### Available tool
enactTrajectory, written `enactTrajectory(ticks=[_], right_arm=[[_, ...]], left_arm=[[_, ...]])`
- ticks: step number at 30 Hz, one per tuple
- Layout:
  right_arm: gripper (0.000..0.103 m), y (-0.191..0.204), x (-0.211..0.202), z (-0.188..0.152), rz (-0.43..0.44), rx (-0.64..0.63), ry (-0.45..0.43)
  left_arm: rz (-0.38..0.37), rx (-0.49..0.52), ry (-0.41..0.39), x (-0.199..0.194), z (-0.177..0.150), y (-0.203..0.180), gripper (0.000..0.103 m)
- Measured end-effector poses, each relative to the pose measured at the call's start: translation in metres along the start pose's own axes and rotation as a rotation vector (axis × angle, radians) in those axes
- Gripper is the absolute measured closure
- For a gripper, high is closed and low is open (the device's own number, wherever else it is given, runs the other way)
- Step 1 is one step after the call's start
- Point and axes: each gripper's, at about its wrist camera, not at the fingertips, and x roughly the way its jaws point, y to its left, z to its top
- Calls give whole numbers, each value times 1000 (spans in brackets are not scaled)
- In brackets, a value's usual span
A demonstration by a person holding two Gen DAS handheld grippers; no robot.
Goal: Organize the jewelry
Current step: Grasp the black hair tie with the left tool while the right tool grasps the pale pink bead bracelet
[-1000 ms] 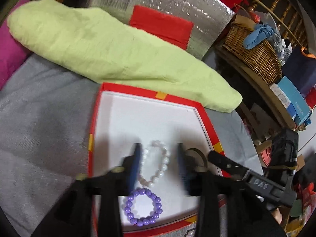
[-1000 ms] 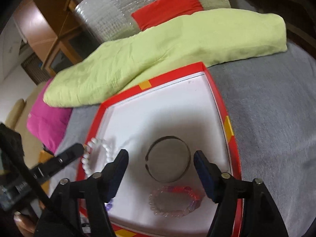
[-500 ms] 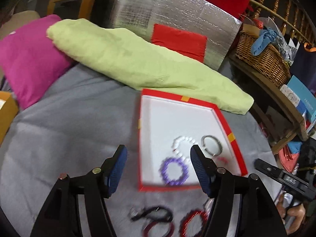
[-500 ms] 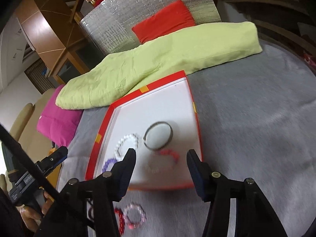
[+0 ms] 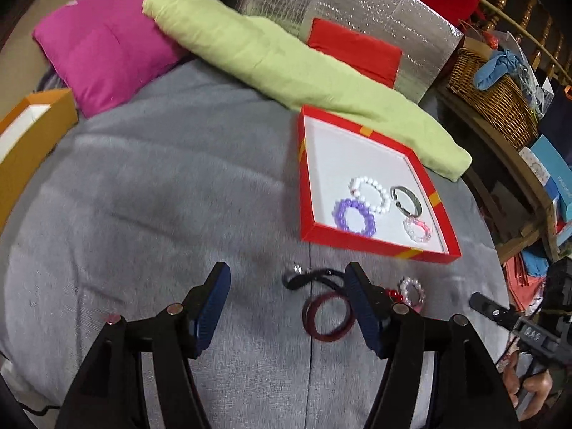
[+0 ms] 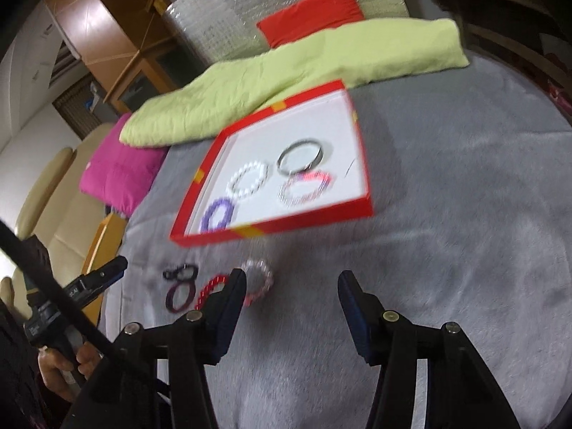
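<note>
A red box (image 5: 371,243) (image 6: 271,230) with a white floor lies on the grey blanket. In it lie a white bead bracelet (image 5: 370,193) (image 6: 248,178), a purple bead bracelet (image 5: 354,216) (image 6: 218,214), a metal bangle (image 5: 405,198) (image 6: 300,155) and a pink bead bracelet (image 5: 416,228) (image 6: 304,187). In front of the box lie a black cord bracelet (image 5: 311,277) (image 6: 180,272), a dark red bangle (image 5: 329,318) (image 6: 178,296), a red bead bracelet (image 6: 212,284) and a pale bead bracelet (image 5: 413,289) (image 6: 259,279). My left gripper (image 5: 287,304) and right gripper (image 6: 293,304) are open, empty, above the blanket near the loose pieces.
A green pillow (image 5: 286,68) and a magenta pillow (image 5: 103,43) lie behind the box, with a silver padded panel (image 5: 357,7) behind them. An orange box (image 5: 28,132) stands at the left edge. A wicker basket (image 5: 493,96) sits on a shelf at the right.
Both grippers have pulled back and up from the red box, leaving the white bracelet and the metal bangle in it. The loose bracelets on the blanket have come into view.
</note>
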Motion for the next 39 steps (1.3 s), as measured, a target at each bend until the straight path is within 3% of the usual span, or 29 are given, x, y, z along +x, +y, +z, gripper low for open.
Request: enactTrajectory(ticks=[3,7,14,18,21,26,30,35,36,38,39], right_arm=[[56,10,14,-3,7,-33,41],[63,22,30,-3,-11,-74,60],[67,37,58,-1,-73,-124,89],[77,43,74,-2,-129,-153,111],[92,48,73,-4,-169,-208,95],[92,30,57,3,-184,-158,58],[92,13,44,10,-191,-114,36],[92,0,39,9,-187,-86,55],[92,-2,38,7,-187,-89,54],[92,-4,34,6,-175,-91,53],[91,-4,33,5,-169,-90,54]], left_arm=[[-45,-27,25,7,2,2,36],[-128,-61,73,19,5,1,52],[-120,-64,131,37,6,-2,56],[-107,-79,174,50,4,-3,58],[-135,-86,195,56,2,-4,79],[-150,-50,183,56,1,-12,94],[-149,-39,151,53,2,-15,94],[-135,-75,183,57,2,-11,93],[-131,-88,190,56,2,-9,90],[-123,-100,187,51,2,-6,71],[-119,-97,177,48,2,-6,67]])
